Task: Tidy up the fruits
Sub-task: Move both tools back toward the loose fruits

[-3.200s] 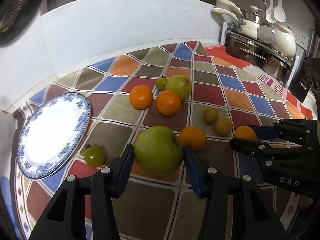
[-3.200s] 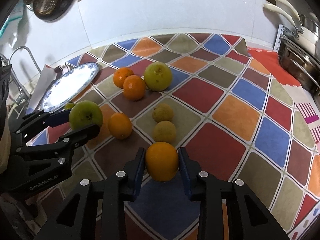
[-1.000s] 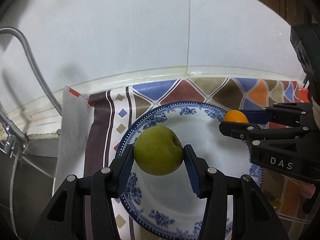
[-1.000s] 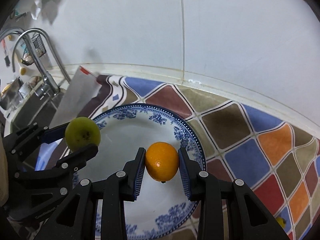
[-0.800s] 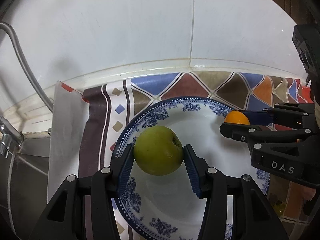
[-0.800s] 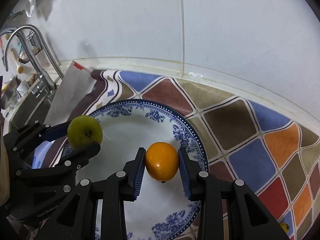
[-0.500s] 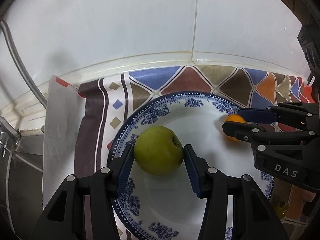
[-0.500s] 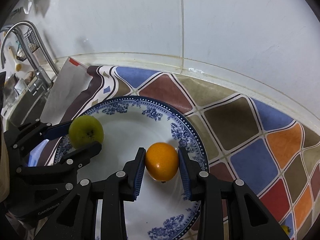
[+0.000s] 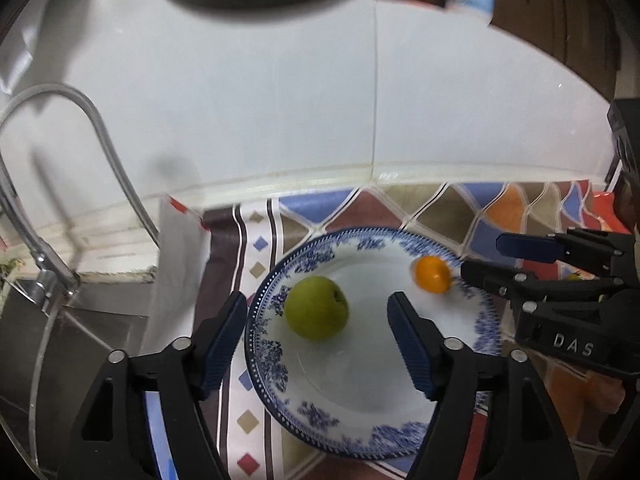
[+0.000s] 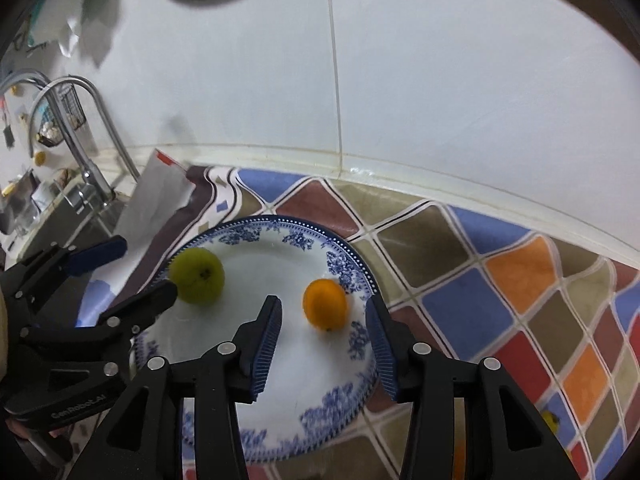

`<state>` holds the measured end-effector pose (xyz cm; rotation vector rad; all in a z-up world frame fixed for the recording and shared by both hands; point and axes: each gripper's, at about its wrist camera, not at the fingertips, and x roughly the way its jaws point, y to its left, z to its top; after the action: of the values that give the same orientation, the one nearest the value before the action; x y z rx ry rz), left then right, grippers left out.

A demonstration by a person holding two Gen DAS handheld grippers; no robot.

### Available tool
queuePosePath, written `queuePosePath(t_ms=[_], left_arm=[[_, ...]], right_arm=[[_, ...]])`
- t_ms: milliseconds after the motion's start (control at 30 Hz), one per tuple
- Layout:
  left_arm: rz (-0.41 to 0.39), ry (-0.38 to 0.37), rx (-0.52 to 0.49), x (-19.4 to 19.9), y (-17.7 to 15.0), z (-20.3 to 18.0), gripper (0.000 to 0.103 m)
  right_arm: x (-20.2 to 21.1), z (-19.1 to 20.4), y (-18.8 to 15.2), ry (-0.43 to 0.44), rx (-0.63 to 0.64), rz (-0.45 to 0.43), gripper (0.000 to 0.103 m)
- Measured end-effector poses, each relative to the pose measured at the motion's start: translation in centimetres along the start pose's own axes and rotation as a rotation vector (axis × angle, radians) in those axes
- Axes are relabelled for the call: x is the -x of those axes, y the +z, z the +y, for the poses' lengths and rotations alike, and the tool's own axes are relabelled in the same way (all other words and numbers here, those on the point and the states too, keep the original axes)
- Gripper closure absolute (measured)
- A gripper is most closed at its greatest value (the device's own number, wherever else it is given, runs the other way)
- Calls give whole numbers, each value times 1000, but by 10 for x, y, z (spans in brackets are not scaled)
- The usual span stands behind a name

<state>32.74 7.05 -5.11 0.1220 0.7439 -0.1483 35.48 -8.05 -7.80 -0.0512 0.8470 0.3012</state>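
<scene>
Green apple (image 9: 317, 307) resting on the blue-patterned plate (image 9: 280, 364), between the spread jaws of the left hand-held gripper (image 9: 316, 344), touching neither. Orange (image 10: 325, 304) on the same plate, apart from the apple, between the spread jaws of the right hand-held gripper (image 10: 326, 344), untouched. Plate on the checked cloth (image 10: 460, 300) covering the worktop, near the white wall (image 10: 400, 80).

Black gripper (image 9: 314, 320) frames, blue ribbed pads (image 10: 266, 338), silver screws
</scene>
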Motion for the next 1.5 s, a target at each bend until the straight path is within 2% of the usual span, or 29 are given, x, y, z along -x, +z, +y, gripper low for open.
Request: queuePosePath(t_ms=[267, 433, 767, 933, 1200, 1500], left_arm=[[-110, 4, 24, 67, -5, -13, 15], [-162, -1, 15, 100, -12, -25, 12], [-249, 5, -22, 152, -33, -56, 5], [-266, 6, -14, 167, -46, -67, 2], [-260, 8, -44, 170, -70, -91, 1], [-230, -11, -73, 161, -90, -114, 1]], right_arm=[[67, 2, -19, -33, 8, -113, 41], [103, 2, -31, -61, 5, -174, 31], [175, -12, -67, -158, -19, -283, 26], [198, -20, -88, -207, -52, -309, 25], [219, -32, -124, -264, -82, -322, 24], [223, -48, -157, -316, -91, -271, 24]])
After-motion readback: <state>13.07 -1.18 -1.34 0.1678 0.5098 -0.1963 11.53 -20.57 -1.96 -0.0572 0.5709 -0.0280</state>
